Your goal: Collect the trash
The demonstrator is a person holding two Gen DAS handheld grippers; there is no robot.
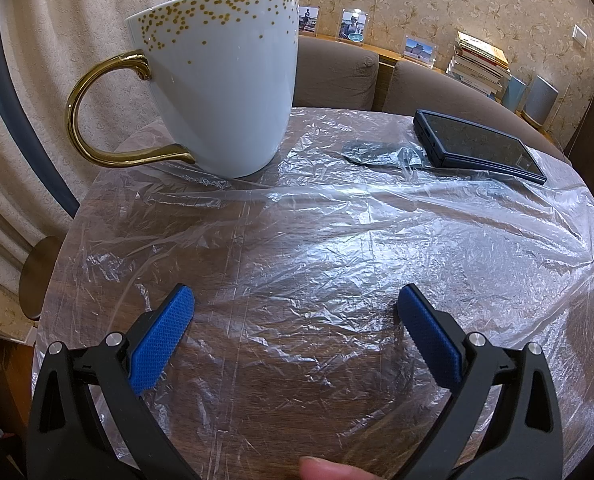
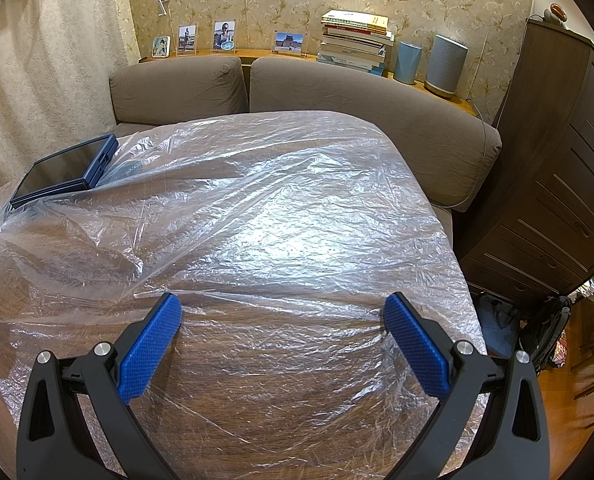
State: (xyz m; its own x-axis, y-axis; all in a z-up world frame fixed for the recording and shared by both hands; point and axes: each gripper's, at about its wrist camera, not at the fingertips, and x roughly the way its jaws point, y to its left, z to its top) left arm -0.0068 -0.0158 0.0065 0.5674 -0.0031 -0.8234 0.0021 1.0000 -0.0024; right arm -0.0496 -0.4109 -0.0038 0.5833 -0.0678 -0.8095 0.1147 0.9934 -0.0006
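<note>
While both tools hang just above the table, the left gripper [image 1: 295,304] stands with its blue pads [image 1: 165,336] spread wide and nothing between them; a fingertip [image 1: 329,470] of the person shows at the bottom edge of the left wrist view. The right gripper [image 2: 283,312] is likewise spread wide and empty, its blue pads [image 2: 415,344] above the near part of the table. Under both lies a clear plastic sheet [image 2: 281,208], thin and crumpled, spread over the wooden table [image 2: 265,364] and hanging past its edges; this is the one loose, throwaway thing in view, and it lies directly beneath and ahead of each gripper. In the left wrist view the same plastic sheet [image 1: 337,248] reaches to the far rim of the table [image 1: 257,408]. On it, ahead and to the left of the left gripper, stands a white mug [image 1: 225,84] with gold dots near the rim and a gold handle, upright. Further off to the right lies a dark flat device [image 1: 477,144] with a screen, on top of the sheet, and just beside it a small dark thing [image 1: 371,151] sits under the plastic; what it is cannot be told. The right wrist view shows the device [image 2: 63,170] at far left. Behind the table stands a brown sofa [image 2: 337,92], then a shelf with photo frames [image 2: 225,36], a stack of books [image 2: 355,40] and two round containers [image 2: 445,64], and a dark cabinet [image 2: 557,168] at right
</note>
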